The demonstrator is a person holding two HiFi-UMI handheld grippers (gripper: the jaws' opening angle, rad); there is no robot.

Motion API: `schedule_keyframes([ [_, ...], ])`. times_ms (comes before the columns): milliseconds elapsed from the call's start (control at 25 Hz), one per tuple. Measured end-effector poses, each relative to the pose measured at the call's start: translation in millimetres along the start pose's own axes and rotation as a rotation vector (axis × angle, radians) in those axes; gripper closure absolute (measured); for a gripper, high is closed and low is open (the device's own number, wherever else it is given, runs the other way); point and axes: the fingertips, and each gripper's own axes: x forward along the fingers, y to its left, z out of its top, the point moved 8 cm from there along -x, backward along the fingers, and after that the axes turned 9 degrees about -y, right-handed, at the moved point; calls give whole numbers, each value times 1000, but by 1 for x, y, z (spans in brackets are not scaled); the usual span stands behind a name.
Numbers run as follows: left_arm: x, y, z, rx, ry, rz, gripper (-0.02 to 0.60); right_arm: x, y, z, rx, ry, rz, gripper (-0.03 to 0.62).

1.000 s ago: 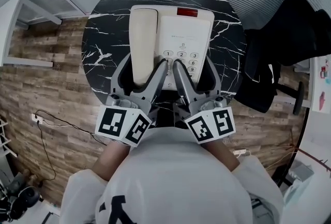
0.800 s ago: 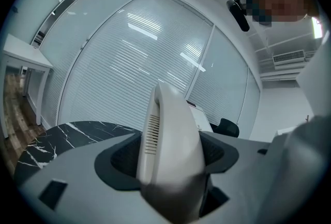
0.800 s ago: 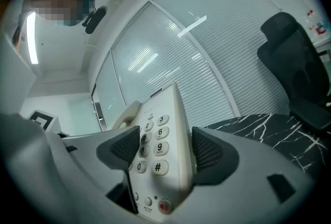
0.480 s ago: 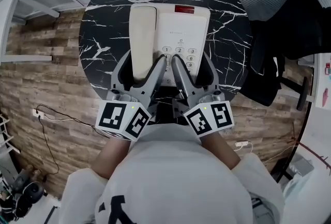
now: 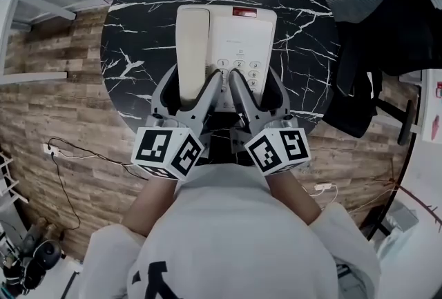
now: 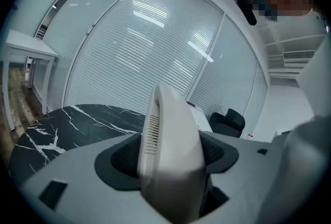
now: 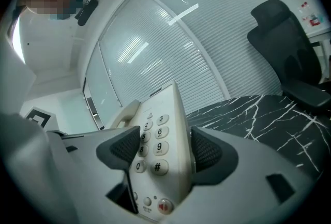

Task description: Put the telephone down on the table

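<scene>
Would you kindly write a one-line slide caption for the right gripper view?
Right gripper shut on the keypad side of a cream telephone, black marbled table beyond.

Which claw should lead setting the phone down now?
Right, probably: the right claw clamps the telephone at its keypad, while the left claw grips the handset.

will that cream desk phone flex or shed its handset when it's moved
The cream plastic desk telephone looks like a rigid shell, so probably no flex. Its handset probably just rests on top and might slide off if tilted, though the left gripper clamps across it. The smooth plastic may slip; the right gripper grips just the keypad end.
</scene>
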Motion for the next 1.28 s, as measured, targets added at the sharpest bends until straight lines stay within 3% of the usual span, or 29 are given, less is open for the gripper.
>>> schedule_keyframes([
  [1280,26,33,-65,-90,224,119,250,12,-46,-62,92,222,-124,266],
])
